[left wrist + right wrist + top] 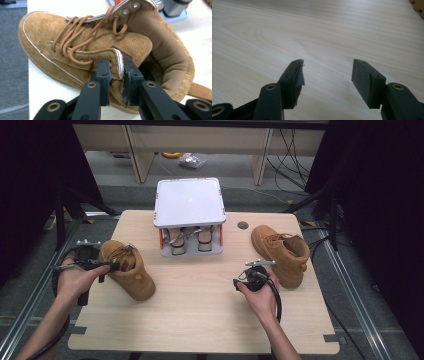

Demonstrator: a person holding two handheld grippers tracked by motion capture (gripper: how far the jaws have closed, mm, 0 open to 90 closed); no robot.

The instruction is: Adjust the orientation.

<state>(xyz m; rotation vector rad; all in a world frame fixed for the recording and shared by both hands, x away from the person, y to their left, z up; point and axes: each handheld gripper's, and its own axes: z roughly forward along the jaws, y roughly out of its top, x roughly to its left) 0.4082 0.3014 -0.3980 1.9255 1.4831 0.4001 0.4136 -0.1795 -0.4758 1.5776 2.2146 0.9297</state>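
A tan suede boot (126, 268) is seen lying at the left of the counter (200, 320), its toe toward the near side and its opening toward the far side; in the left gripper view the side flap of the boot (100, 47), by the top eyelets, is clamped between the two black jaws of the left tool (117, 75), so that this tool is closed on the boot; the brown laces (75, 37) are seen threaded loosely across the tongue, and a heel strap is seen at the lower right of that view. In the high view the left tool (107, 265) is held level by the left hand (75, 277), touching the boot at its collar.

A second boot (281, 252) is seen at the right of the counter, well apart from the first; the right tool (250, 272) is held by the right hand (260, 295) just to the left of it, not touching it. In the right gripper view the jaws of the right tool (327, 75) are seen spread apart over bare wood, with nothing between them.

A grey rack (189, 202) with sandals inside is seen at the far middle of the counter, between the two boots.
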